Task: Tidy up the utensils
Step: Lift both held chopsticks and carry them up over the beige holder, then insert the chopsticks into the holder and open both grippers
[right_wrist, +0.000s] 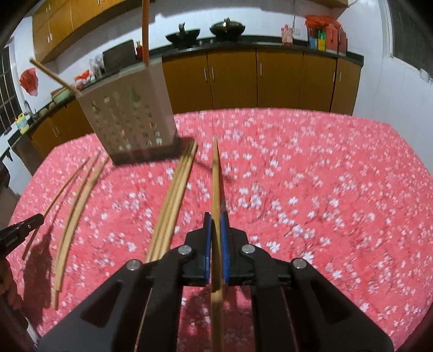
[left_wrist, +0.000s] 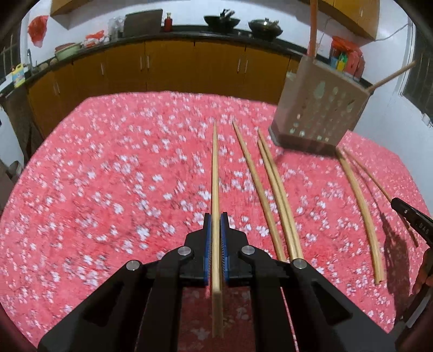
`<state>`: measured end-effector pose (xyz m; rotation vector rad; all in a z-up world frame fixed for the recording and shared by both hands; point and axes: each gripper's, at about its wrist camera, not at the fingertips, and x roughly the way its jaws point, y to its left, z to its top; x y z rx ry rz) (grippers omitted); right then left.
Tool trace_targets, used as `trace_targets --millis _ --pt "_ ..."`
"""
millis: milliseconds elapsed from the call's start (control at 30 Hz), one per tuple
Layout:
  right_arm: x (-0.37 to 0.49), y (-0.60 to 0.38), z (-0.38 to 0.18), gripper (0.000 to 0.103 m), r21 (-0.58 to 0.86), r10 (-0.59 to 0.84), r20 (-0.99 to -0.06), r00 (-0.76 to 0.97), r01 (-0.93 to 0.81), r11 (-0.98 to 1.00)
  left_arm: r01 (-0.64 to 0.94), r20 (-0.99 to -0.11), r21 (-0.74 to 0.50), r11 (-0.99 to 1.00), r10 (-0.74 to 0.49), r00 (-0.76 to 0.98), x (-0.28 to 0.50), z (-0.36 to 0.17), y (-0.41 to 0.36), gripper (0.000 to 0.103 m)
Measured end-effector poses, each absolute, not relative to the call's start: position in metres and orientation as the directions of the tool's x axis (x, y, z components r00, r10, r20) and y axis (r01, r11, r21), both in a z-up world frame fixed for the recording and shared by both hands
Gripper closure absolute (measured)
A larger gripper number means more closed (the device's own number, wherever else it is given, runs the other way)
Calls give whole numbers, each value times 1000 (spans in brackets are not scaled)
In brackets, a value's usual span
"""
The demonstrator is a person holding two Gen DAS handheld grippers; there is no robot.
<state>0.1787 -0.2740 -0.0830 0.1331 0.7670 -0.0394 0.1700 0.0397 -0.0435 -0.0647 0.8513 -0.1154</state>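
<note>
My left gripper is shut on a wooden chopstick that points forward over the pink flowered tablecloth. My right gripper is shut on another wooden chopstick. Several loose chopsticks lie on the cloth to the right in the left wrist view, and to the left in the right wrist view. A beige perforated utensil holder stands at the far right in the left wrist view and at the far left in the right wrist view, with a chopstick and an orange handle sticking out.
Two more chopsticks lie near the table's right side, by the other gripper's tip. Behind the table run yellow kitchen cabinets with a dark counter holding woks and bottles.
</note>
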Motion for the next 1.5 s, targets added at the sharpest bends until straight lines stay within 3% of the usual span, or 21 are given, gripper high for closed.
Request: trace_targets --millis 467,900,1500 --pt "163 -283 -20 95 128 8 -544 839 74 989 86 -602 -152 985 -161 782 159 28 50 96" --pt "162 -282 6 95 123 16 -487 873 50 991 88 -516 -125 988 -141 845 165 67 52 96" --pt "157 -271 129 95 224 256 -304 918 -192 955 292 -361 -173 941 -336 870 148 154 17 96"
